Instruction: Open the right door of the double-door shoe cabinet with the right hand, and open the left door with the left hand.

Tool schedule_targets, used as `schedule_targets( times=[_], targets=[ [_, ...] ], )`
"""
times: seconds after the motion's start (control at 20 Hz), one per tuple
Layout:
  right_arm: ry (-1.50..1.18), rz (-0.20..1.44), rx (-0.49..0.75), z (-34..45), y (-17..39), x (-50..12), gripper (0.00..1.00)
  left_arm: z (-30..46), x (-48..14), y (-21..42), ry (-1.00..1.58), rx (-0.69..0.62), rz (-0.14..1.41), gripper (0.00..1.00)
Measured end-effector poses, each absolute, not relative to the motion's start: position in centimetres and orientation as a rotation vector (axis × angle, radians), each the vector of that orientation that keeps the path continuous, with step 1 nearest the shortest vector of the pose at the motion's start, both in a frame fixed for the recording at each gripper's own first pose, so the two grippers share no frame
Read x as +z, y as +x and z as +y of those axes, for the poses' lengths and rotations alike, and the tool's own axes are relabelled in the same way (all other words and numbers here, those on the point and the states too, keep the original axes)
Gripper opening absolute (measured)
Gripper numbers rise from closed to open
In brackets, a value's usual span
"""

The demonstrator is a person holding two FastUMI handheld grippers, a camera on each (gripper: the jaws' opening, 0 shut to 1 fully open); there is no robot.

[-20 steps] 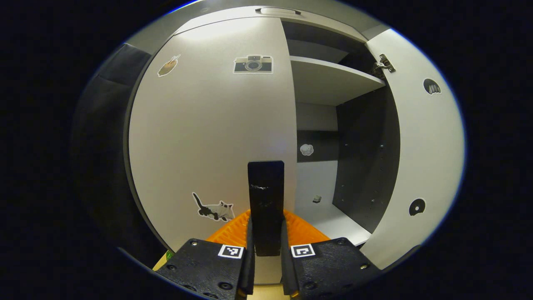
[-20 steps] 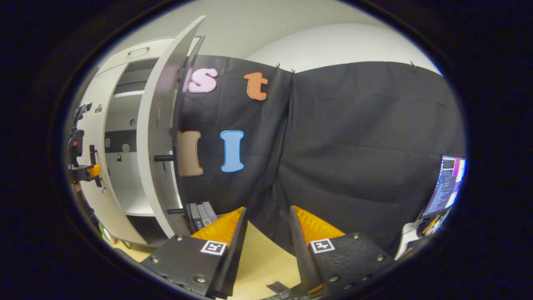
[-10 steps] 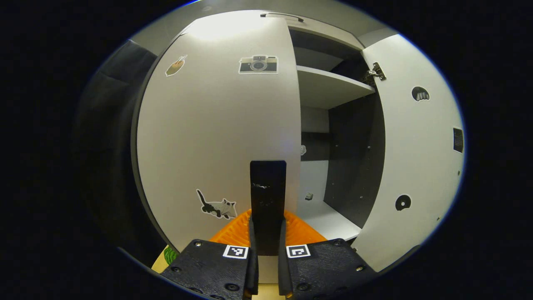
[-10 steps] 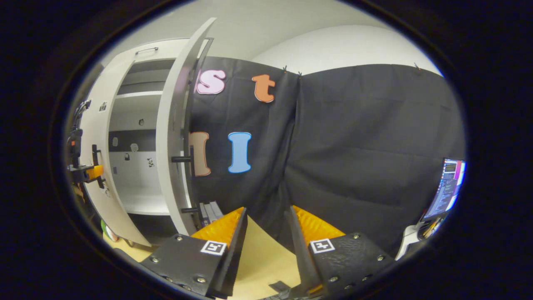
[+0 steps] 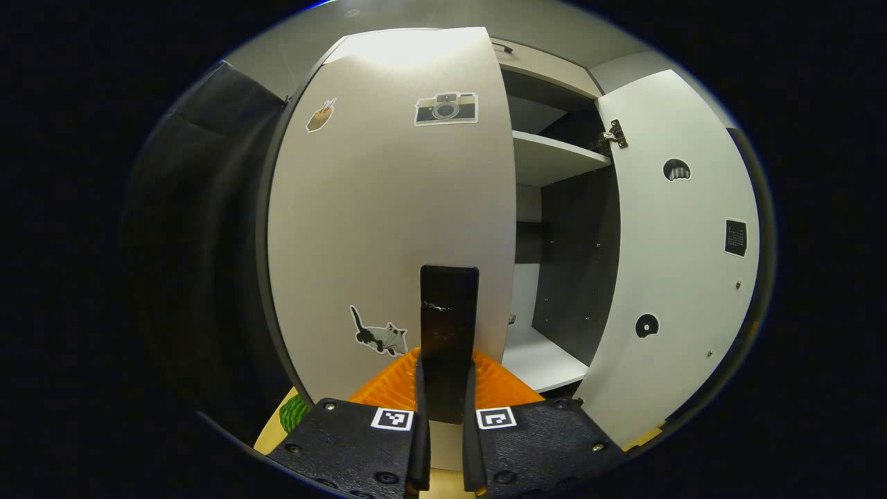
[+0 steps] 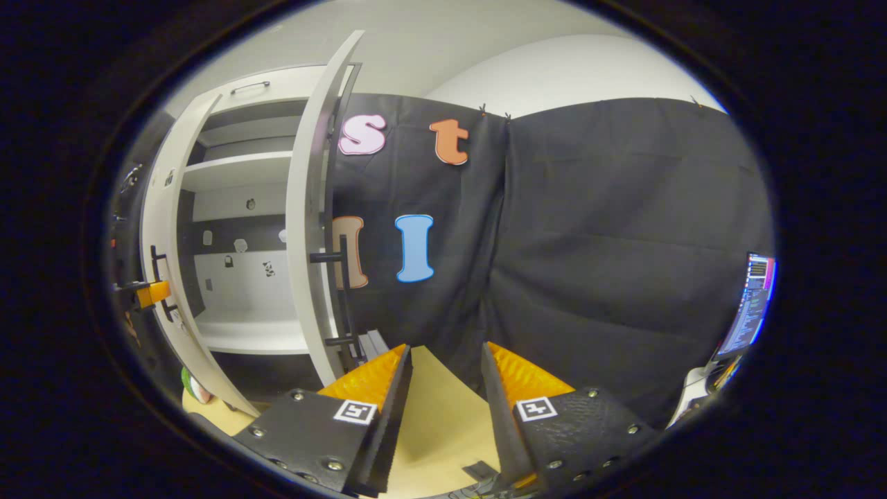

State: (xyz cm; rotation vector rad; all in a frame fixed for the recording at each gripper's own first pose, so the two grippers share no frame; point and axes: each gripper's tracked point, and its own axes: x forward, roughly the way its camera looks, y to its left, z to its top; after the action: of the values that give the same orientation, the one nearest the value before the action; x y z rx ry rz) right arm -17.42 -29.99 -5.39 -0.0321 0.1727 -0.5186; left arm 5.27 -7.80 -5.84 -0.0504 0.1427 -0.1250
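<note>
The white left door point(image 5: 388, 208) of the shoe cabinet carries several stickers and stands partly swung out. My left gripper point(image 5: 448, 371) is shut on its black bar handle point(image 5: 449, 305), which rises between the fingers. The right door point(image 5: 679, 277) stands wide open, baring white shelves point(image 5: 554, 156) and a dark inner wall. In the right gripper view my right gripper point(image 6: 443, 357) is open with nothing between its fingers, apart from the right door point(image 6: 305, 208) and its black handle point(image 6: 341, 291). The left gripper point(image 6: 149, 292) shows far left on the left door point(image 6: 163, 229).
Black cloth point(image 6: 589, 242) hangs behind and to the right of the cabinet. A lit monitor point(image 6: 752, 305) stands at the far right. A pale wooden floor point(image 6: 436, 416) lies below my right gripper. A green round thing point(image 5: 291, 414) lies by the left door's foot.
The left door has swung further out with my left gripper on its handle. The right gripper view has turned a little towards the cabinet; that gripper stays open.
</note>
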Motion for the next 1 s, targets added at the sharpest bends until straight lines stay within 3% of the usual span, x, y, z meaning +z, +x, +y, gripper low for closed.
schedule_targets(
  times=[1.0],
  targets=[
    [0.036, 0.171, -0.428, -28.3, -13.1, -6.4, 0.61, -1.3, -5.2, -1.9, -0.077, -0.023, 0.144, 0.17]
  ],
)
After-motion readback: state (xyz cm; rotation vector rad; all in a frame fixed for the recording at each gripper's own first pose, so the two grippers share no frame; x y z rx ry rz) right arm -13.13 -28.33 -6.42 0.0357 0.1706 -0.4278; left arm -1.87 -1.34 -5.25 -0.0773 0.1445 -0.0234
